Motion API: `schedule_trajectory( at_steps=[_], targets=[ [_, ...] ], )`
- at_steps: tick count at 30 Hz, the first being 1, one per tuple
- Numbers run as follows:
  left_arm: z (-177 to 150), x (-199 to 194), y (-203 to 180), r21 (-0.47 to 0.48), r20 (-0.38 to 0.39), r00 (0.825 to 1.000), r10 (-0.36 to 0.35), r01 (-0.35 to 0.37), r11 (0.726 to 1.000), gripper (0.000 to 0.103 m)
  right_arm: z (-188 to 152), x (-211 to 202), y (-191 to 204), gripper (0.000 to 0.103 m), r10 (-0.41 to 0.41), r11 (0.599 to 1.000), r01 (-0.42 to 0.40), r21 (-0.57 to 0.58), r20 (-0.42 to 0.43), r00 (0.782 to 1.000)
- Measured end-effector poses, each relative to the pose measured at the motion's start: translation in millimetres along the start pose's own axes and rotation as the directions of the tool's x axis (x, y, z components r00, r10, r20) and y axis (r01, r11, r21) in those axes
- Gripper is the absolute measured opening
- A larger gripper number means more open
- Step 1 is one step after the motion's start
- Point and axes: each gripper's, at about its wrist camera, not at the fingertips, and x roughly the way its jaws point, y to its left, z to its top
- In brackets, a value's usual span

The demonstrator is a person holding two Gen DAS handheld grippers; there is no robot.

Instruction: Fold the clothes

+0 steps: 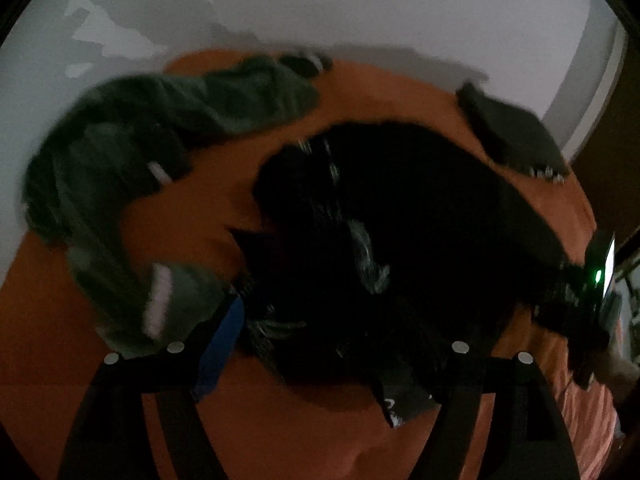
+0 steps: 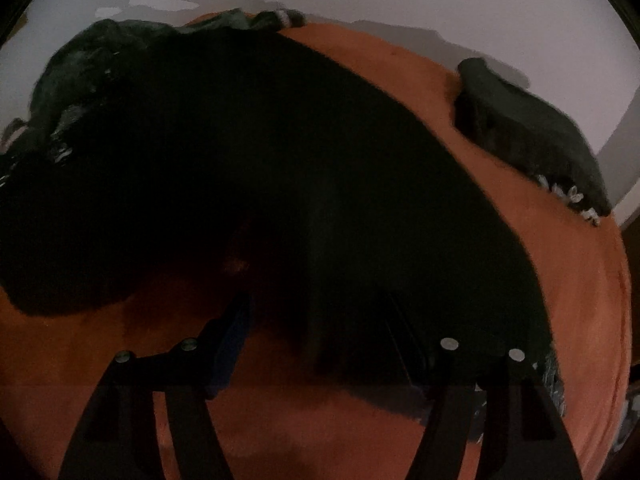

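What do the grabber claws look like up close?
Both are black, with two long flat fingers each. The left gripper has a blue pad inside one finger and round silver studs on its knuckles. The right gripper looks the same.

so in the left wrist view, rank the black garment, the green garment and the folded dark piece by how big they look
1. black garment, spread across the middle of the orange cover, nearest the camera.
2. green garment, crumpled at left; close to the black one in spread, so this order is unsure.
3. folded dark piece, clearly smallest, though also farthest.
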Motion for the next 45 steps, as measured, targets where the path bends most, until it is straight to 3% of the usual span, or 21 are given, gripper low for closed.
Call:
schedule_trajectory(
  at_steps=[2, 6, 8, 10, 12, 14, 19, 24, 27, 28, 29, 31, 34, 37, 38, 42, 45],
  targets=[
    [-4.5, 10.9, -6.6, 0.007, -0.025, 1.000, -0.006, 0.006, 1.000, 0.078, 4.4, -4.5, -1.9, 0.010, -0.047, 0.999, 0.047, 0.013, 0.046, 0.998],
    [-18.6, 22.8, -34.8, 0.078, -0.026, 0.998, -0.051, 0.053, 0.996, 0.072, 8.6, -33.9, -14.7, 0.008, -0.074, 0.997, 0.065, 0.052, 0.179, 0.981],
    [-26.2, 24.7, -50.8, 0.144, -0.029, 0.997, -0.066, 0.070, 0.987, 0.034, 9.2, -52.0, -20.0, 0.008, -0.086, 0.996, 0.076, 0.053, 0.237, 0.968],
    [-32.2, 25.1, -66.6, 0.215, -0.033, 0.998, -0.063, 0.068, 0.974, 0.010, 10.5, -65.7, -24.6, 0.007, -0.108, 0.994, 0.099, 0.046, 0.272, 0.956],
    [-37.9, 15.4, -80.5, 0.278, 0.047, 0.999, -0.013, 0.000, 0.961, 0.007, 9.6, -81.1, -33.1, 0.006, -0.131, 0.991, 0.120, 0.053, 0.303, 0.944],
    [-43.5, 0.2, -94.1, 0.349, 0.143, 0.990, -0.016, -0.036, 0.936, 0.003, 9.3, -95.4, -44.8, 0.005, -0.145, 0.988, 0.123, 0.090, 0.316, 0.937],
    [-45.6, -43.2, -117.2, 0.404, 0.250, 0.952, -0.175, 0.062, 0.913, 0.002, 10.3, -141.3, -84.1, 0.003, -0.193, 0.968, 0.120, 0.221, 0.348, 0.917],
    [-46.1, -63.2, -137.3, 0.457, 0.231, 0.938, -0.260, 0.131, 0.880, 0.007, -8.0, -180.6, -126.5, 0.002, -0.269, 0.938, 0.164, 0.306, 0.344, 0.900],
    [-46.6, -63.6, -137.8, 0.478, 0.240, 0.937, -0.253, 0.112, 0.871, 0.025, -29.0, -189.2, -146.2, 0.002, -0.338, 0.919, 0.246, 0.307, 0.296, 0.894],
    [-46.1, -61.6, -135.6, 0.474, 0.247, 0.937, -0.248, 0.107, 0.874, 0.039, -37.2, -188.4, -152.7, 0.002, -0.352, 0.913, 0.264, 0.310, 0.274, 0.895],
    [-45.8, -59.5, -133.4, 0.468, 0.252, 0.936, -0.245, 0.103, 0.877, 0.049, -46.9, -186.2, -159.4, 0.002, -0.359, 0.908, 0.276, 0.315, 0.246, 0.900],
    [-40.0, -49.1, -122.9, 0.425, 0.241, 0.941, -0.237, 0.117, 0.897, 0.056, -69.6, -177.0, -170.3, 0.002, -0.325, 0.912, 0.259, 0.319, 0.172, 0.930],
    [-25.7, -32.2, -110.1, 0.355, 0.203, 0.956, -0.211, 0.129, 0.926, 0.057, -98.8, -163.5, -179.3, 0.003, -0.216, 0.927, 0.180, 0.328, 0.076, 0.974],
    [-8.6, 2.6, -94.2, 0.268, 0.123, 0.966, -0.229, 0.190, 0.945, 0.057, -122.2, -162.2, -180.6, 0.005, -0.121, 0.936, 0.102, 0.338, 0.036, 0.992],
    [-5.5, 11.9, -90.5, 0.239, 0.100, 0.966, -0.239, 0.209, 0.948, 0.057, -126.7, -163.2, -179.8, 0.010, -0.101, 0.939, 0.087, 0.334, 0.025, 0.995],
    [5.8, 51.4, -77.8, 0.069, 0.023, 0.941, -0.337, 0.334, 0.940, 0.061, -137.4, -171.7, -179.4, 0.048, -0.089, 0.948, 0.084, 0.308, 0.003, 0.996],
    [10.8, 78.5, -75.4, -0.010, -0.027, 0.922, -0.386, 0.386, 0.922, 0.064, -137.2, -178.9, -183.2, 0.051, -0.079, 0.947, 0.070, 0.314, 0.017, 0.997]
  ],
)
